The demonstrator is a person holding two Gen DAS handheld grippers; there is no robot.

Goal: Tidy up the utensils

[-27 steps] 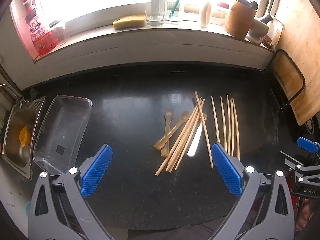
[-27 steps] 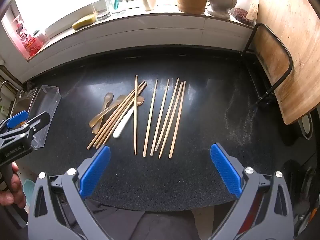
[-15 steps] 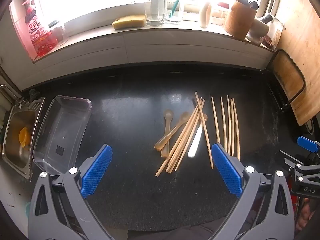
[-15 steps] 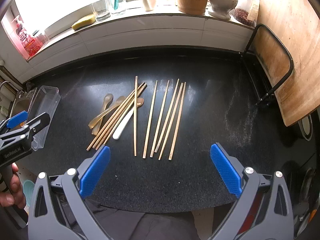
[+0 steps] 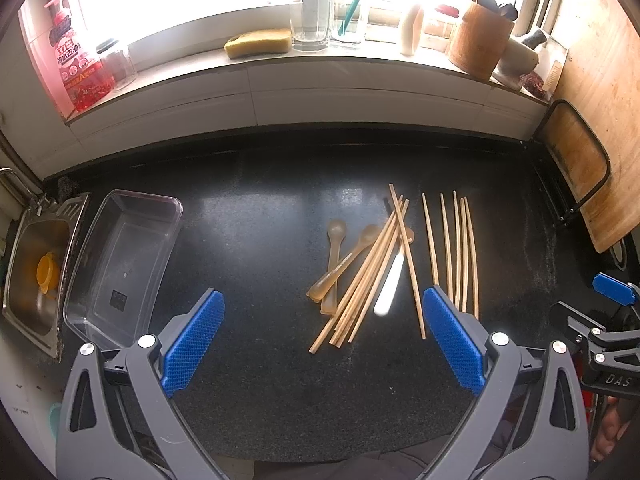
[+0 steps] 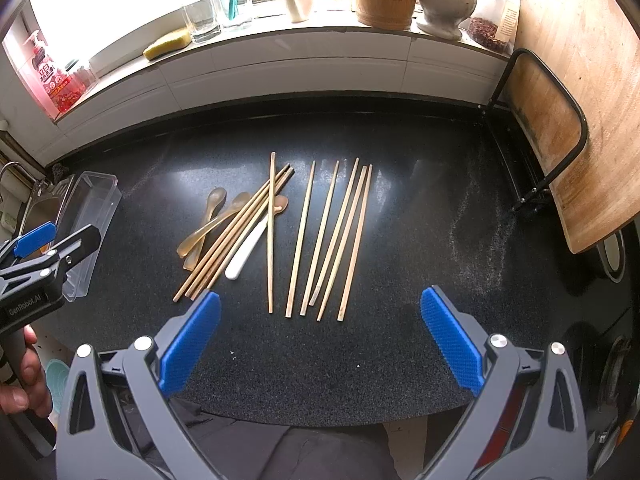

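Note:
Several wooden chopsticks point(image 6: 332, 236) lie side by side on the black counter point(image 6: 420, 216), and a crossed bundle of chopsticks point(image 5: 366, 276) lies left of them. Amber spoons point(image 5: 334, 264) and a white spoon point(image 6: 246, 250) are tangled with that bundle. A clear plastic tray point(image 5: 120, 268) sits empty at the left by the sink. My left gripper point(image 5: 324, 338) hovers open above the counter, short of the bundle. My right gripper point(image 6: 320, 338) hovers open just short of the near ends of the parallel chopsticks. Neither holds anything.
A steel sink point(image 5: 32, 272) lies at the far left. A wooden cutting board point(image 6: 580, 112) in a black wire rack stands at the right. The windowsill holds a soap bottle point(image 5: 76, 68), a sponge point(image 5: 258, 42), glasses, a wooden utensil holder point(image 5: 480, 42) and a mortar.

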